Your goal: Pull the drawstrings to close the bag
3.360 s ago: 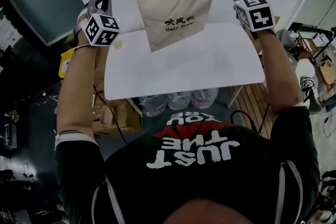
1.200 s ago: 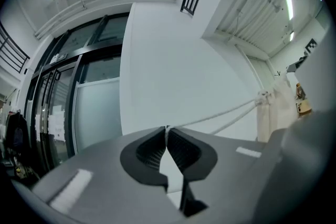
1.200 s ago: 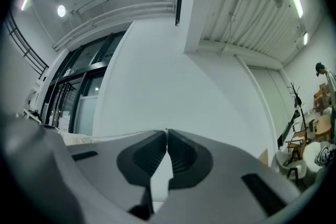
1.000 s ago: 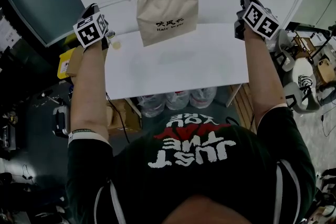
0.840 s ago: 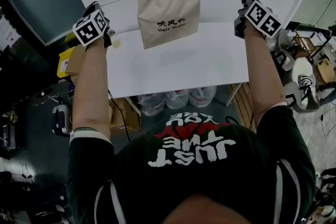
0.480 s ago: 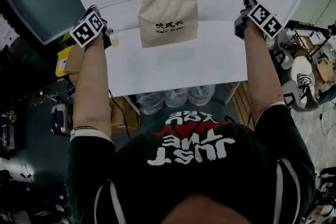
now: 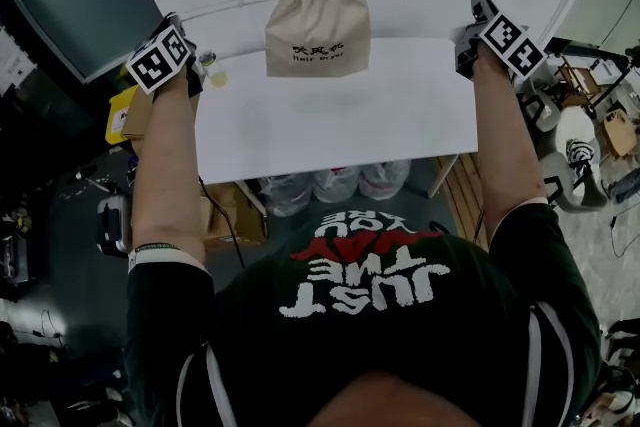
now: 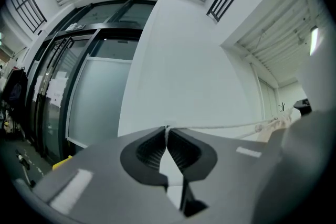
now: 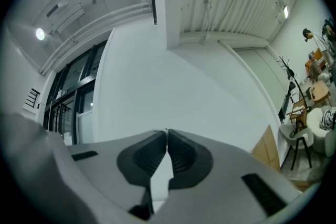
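White drawstrings (image 7: pixel 230 3) clamped in left gripper (image 8: pixel 167 131), right gripper (image 9: pixel 166 134).

White drawstring cord (image 7: pixel 235 2) stretched from left gripper (image 7: pixel 173 19) to right gripper (image 7: pixel 479 1), w/ beige cloth bag (image 7: pixel 317 30) hung mid-span, bars that line. White rectangular tabletop (image 7: pixel 400 105) bare on near side & both flanks of bag. Small pale-yellow item (image 7: pixel 216 77) sits just beside left gripper.

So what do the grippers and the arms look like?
Both the left gripper and right gripper have grey bodies with black ribbed pads, each carrying a white cube of black square markers. Arms are bare below short black sleeves; a light wristband circles the left wrist.
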`<state>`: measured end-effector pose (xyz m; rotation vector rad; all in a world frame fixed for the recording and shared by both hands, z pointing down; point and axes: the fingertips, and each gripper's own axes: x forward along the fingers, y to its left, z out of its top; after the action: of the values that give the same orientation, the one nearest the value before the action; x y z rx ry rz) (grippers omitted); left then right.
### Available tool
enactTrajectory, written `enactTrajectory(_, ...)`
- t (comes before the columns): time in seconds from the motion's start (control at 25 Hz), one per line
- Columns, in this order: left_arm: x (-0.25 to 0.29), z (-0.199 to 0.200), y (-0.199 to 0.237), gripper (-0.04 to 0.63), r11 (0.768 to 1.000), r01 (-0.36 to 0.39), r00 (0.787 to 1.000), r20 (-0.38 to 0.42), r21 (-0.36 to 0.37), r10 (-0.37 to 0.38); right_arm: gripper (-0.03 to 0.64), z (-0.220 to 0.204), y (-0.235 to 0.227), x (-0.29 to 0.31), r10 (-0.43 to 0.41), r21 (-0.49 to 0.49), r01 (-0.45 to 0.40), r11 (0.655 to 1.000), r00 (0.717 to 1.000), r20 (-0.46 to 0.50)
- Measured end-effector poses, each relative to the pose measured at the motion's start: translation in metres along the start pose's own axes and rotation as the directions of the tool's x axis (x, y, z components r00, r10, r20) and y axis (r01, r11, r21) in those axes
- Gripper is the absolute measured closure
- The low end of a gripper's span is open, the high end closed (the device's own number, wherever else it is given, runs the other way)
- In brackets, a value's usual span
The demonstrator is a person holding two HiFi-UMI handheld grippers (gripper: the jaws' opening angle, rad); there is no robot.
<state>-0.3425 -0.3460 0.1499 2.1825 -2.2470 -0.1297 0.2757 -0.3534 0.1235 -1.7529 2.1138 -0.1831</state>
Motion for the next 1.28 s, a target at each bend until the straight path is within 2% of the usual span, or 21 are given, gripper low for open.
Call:
enactTrajectory(0.32, -0.001, -0.003, 0.007, 0.580, 0.997, -0.003, 1.000, -0.005, -0.080, 0.003, 0.606, -0.001, 0.008, 0.001, 0.042, 0.017, -0.042, 0.999, 0.999, -0.007)
enactTrajectory(0.52, -0.003, -0.003, 0.015, 0.581, 0.994, -0.024, 1.000, -0.012, -0.107, 0.023, 0.606, -0.006, 0.002, 0.001, 0.035, 0.092, -0.034, 0.995, 0.999, -0.008)
enactTrajectory(0.64, -0.005, -0.006, 0.028, 0.581, 0.991, -0.032, 0.999, -0.017, -0.132, 0.030, 0.606, -0.003, -0.019, -0.002, 0.002, 0.170, -0.001, 0.985, 1.000, -0.004)
enactTrajectory(0.84, -0.008, -0.010, 0.044, 0.581, 0.993, -0.039, 0.999, -0.030, -0.114, 0.036, 0.606, -0.002, -0.020, -0.007, 0.012, 0.137, -0.011, 0.991, 1.000, -0.009)
enactTrajectory(0.96, -0.008, -0.009, 0.043, 0.581, 0.993, -0.029, 0.999, -0.030, -0.117, 0.026, 0.606, -0.004, -0.018, -0.007, 0.011, 0.145, -0.010, 0.989, 1.000, -0.010)
enactTrajectory(1.12, -0.006, -0.004, 0.041, 0.581, 0.995, -0.024, 0.999, -0.036, -0.097, 0.021, 0.606, 0.000, -0.015, -0.005, 0.031, 0.107, -0.029, 0.994, 0.999, -0.014)
enactTrajectory(1.28, -0.005, -0.003, 0.040, 0.581, 0.992, -0.027, 0.999, -0.029, -0.127, 0.023, 0.606, 0.001, -0.012, -0.005, 0.034, 0.129, -0.034, 0.991, 0.999, 0.001)
